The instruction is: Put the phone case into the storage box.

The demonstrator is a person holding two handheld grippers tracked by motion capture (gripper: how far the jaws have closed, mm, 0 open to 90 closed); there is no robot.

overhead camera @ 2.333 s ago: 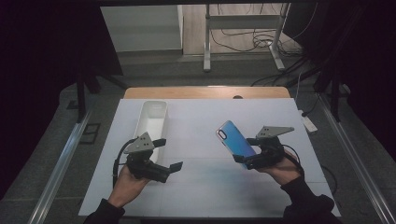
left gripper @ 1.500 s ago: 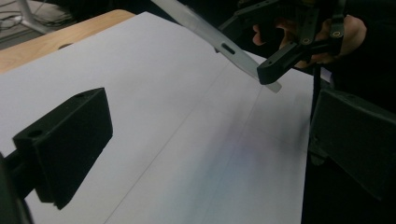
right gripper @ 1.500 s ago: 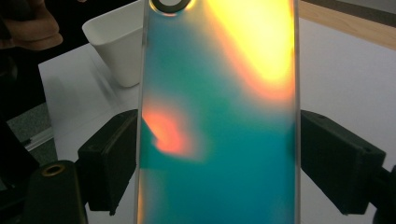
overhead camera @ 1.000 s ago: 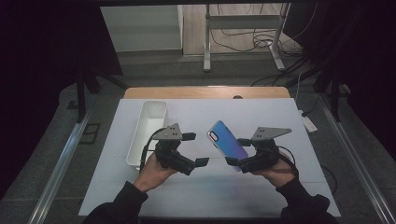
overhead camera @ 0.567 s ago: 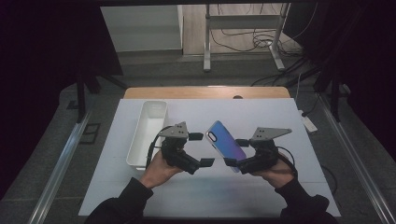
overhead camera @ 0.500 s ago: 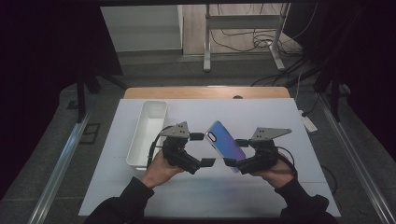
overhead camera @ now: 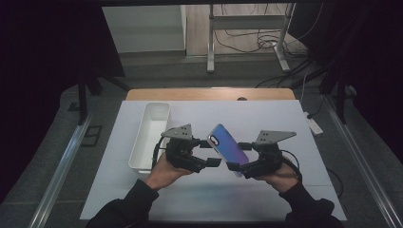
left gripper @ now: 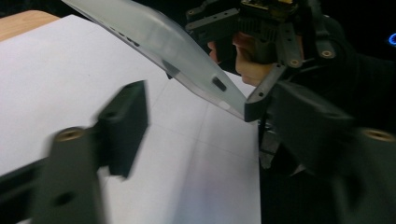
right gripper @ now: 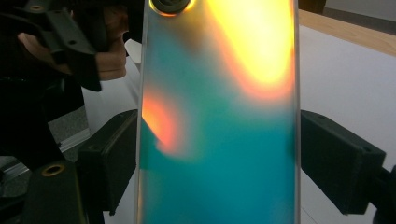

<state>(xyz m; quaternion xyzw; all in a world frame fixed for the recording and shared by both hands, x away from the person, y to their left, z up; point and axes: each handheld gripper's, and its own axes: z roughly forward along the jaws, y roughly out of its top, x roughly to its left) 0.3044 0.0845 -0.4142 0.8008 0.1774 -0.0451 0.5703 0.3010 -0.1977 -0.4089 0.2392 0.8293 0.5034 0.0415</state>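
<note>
A phone [overhead camera: 227, 146] with a shimmering blue-violet back is held tilted above the white table, its camera end up. My right gripper [overhead camera: 237, 156] is shut on its lower part; in the right gripper view both pads [right gripper: 112, 158] press the phone's [right gripper: 219, 116] long edges. My left gripper [overhead camera: 210, 153] points right at the phone's left edge. Its jaws have just been closing and appear blurred in the left gripper view [left gripper: 205, 112]. There the phone's [left gripper: 168, 39] clear edge runs above and beyond them, its lower corner close to the right-hand jaw, with no pad pressing on it.
A long white tray [overhead camera: 142, 142] stands at the left of the table, just behind my left hand. The white table top [overhead camera: 266, 114] stretches behind and in front of both hands. A wooden edge [overhead camera: 209, 93] runs along the far side.
My left gripper has moved right, from beside the tray up to the phone, and its jaws now stand narrower. The right hand brought the phone a little leftward, then held still.
</note>
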